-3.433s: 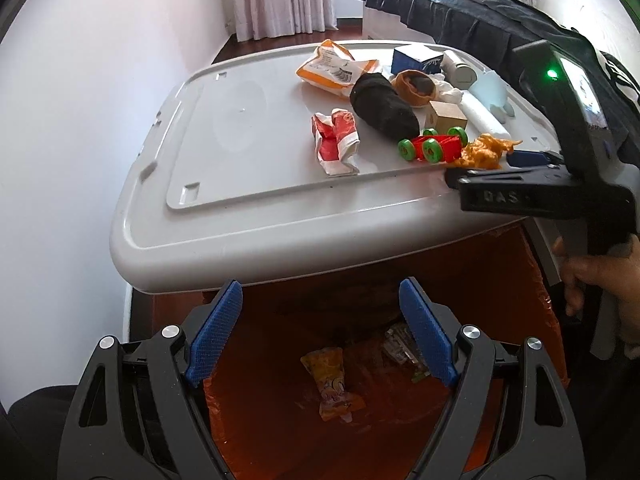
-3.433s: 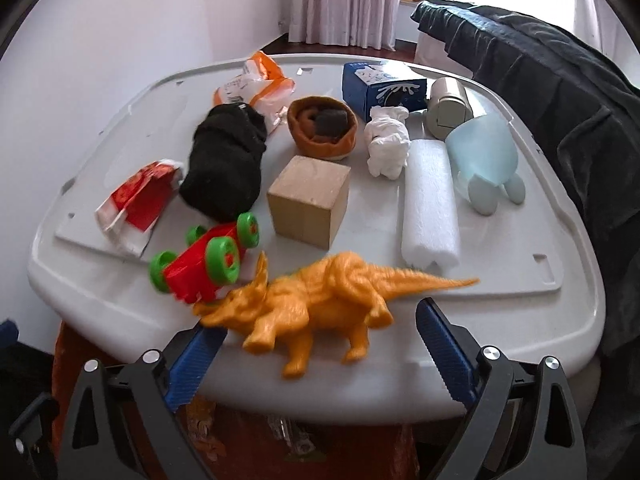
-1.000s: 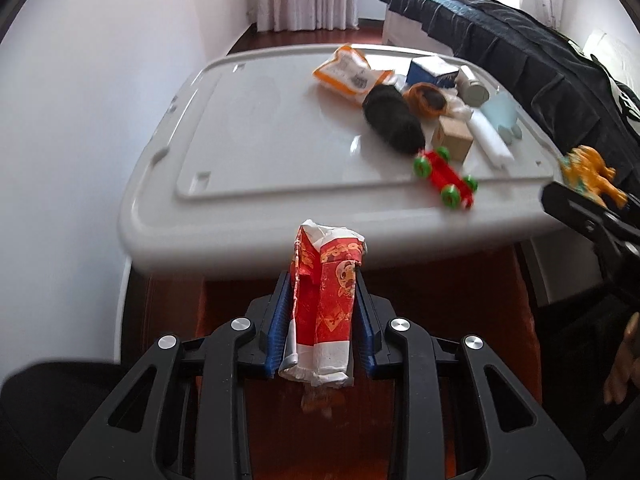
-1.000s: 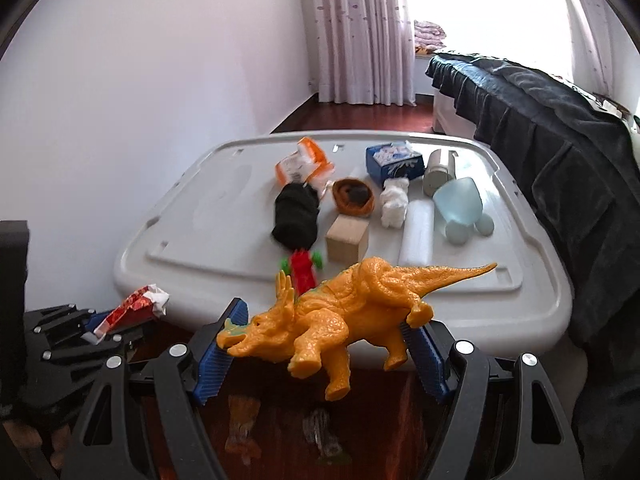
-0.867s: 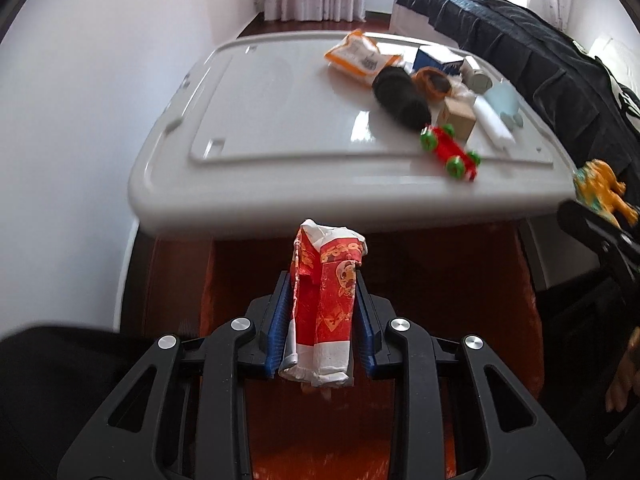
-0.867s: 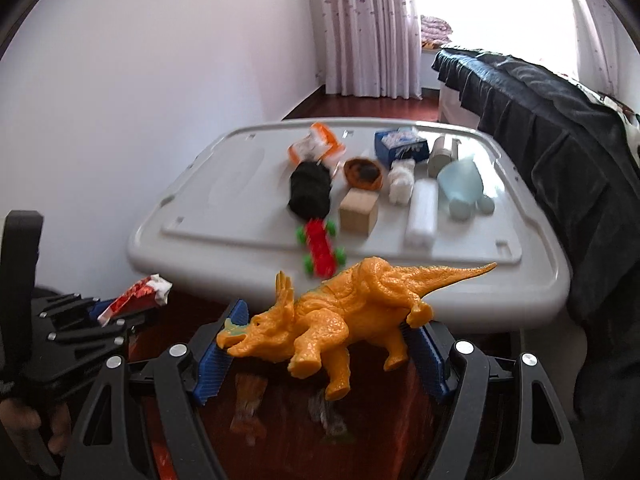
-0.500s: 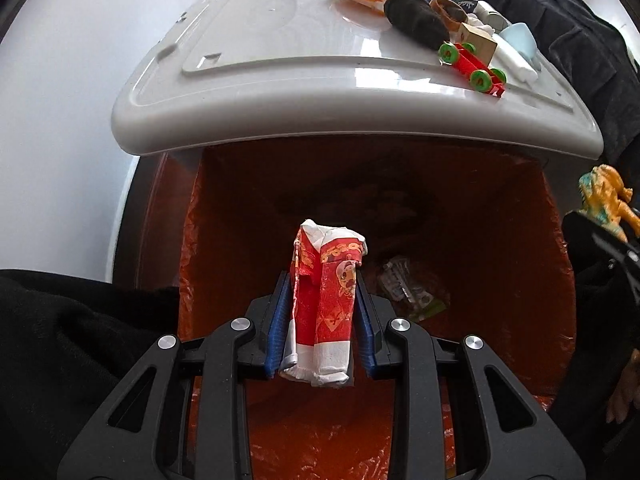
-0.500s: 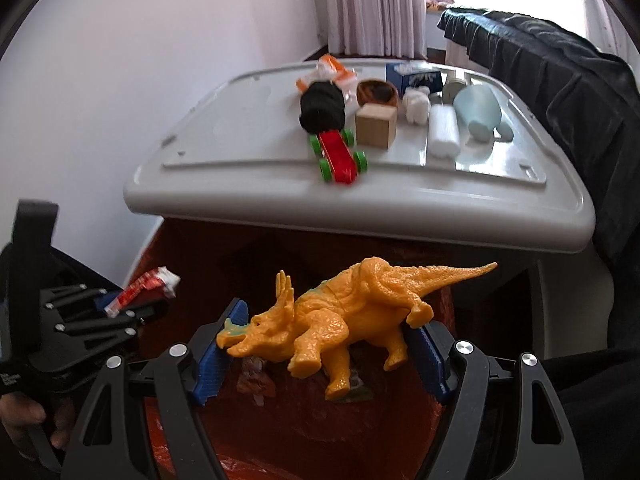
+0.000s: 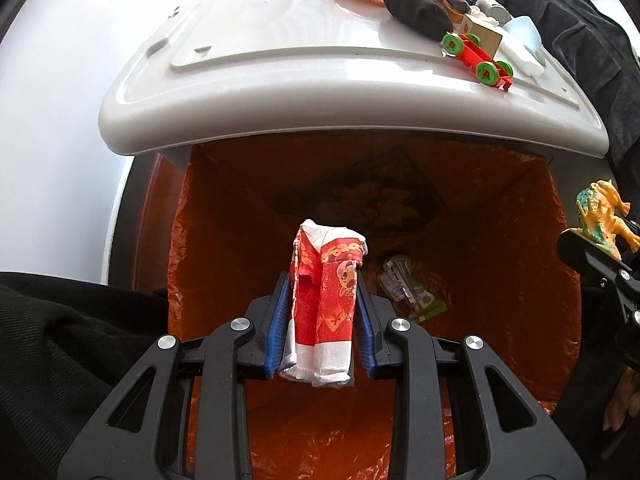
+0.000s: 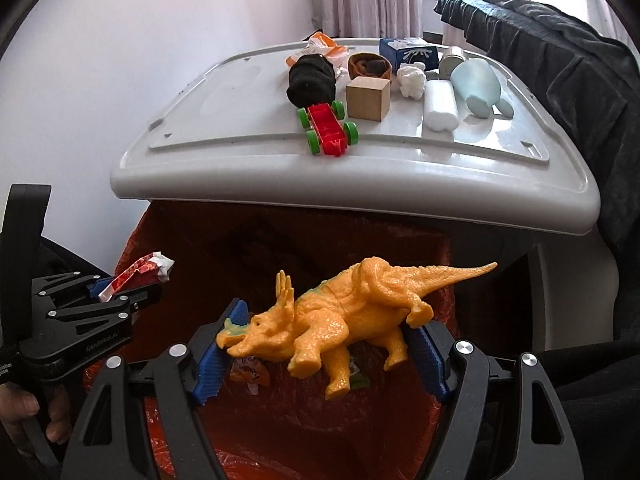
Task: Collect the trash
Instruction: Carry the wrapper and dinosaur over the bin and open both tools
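orange bin liner (image 9: 500,220) gapes below; left tool (image 9: 322,320) pinches a red wrapper (image 9: 326,300); right tool (image 10: 322,354) clamps an orange dinosaur (image 10: 352,312).

Your crumpled red-and-white wrapper (image 9: 324,308) stands upright between the blue pads of the left gripper (image 9: 322,320), pinched at its lower half, with its white torn top poking above them, right over the orange bin liner (image 9: 500,240). Your orange triceratops toy (image 10: 344,320) lies sideways across the right gripper (image 10: 320,356), snout against one pad and hind leg against the other, tail pointing up and away, also above the liner. Down in the bin you have a greenish clear wrapper (image 9: 406,288) already lying on the bottom.
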Motion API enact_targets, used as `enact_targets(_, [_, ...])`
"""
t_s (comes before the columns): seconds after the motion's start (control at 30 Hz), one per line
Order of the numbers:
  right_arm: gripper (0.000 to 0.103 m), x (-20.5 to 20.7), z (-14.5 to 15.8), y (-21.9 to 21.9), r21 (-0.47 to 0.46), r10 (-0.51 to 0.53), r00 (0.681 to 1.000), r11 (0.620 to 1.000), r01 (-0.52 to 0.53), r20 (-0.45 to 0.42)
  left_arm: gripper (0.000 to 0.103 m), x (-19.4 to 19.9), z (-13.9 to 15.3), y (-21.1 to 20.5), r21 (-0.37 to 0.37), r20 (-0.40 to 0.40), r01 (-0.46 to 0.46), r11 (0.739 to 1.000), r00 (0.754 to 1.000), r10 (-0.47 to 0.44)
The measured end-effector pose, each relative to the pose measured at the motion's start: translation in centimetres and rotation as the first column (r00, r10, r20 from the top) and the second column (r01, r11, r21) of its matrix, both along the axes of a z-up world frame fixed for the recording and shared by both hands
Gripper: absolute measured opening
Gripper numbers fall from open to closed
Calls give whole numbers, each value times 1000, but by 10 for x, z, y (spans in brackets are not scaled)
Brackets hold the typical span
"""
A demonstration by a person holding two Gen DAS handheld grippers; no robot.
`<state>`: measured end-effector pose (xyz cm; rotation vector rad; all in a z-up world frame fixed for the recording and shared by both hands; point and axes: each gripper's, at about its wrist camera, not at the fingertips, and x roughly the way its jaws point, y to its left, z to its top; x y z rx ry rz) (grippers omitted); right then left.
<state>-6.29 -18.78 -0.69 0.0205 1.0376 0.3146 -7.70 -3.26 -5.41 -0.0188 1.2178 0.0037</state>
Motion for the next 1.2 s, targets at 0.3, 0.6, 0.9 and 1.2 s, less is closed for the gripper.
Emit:
enact_targets(0.3, [75, 1, -1, 1, -4, 1, 1000, 1000, -1, -7, 29, -1, 0, -1, -1, -5, 1, 1000, 1000, -1])
enact_targets(0.6, [78, 6, -10, -3, 0, -19, 996, 1000, 19, -83, 76, 2, -3, 5, -52, -30, -30, 998, 999, 29])
enact_targets(0.9, [83, 22, 19, -23, 38, -64, 998, 997, 65, -8, 76, 2, -1, 13, -90, -31, -68, 994, 997, 66])
enact_targets(1.2, [83, 106, 48, 15, -24, 18, 989, 1000, -15, 149, 76, 2, 19, 11, -61, 72, -30, 998, 997, 34])
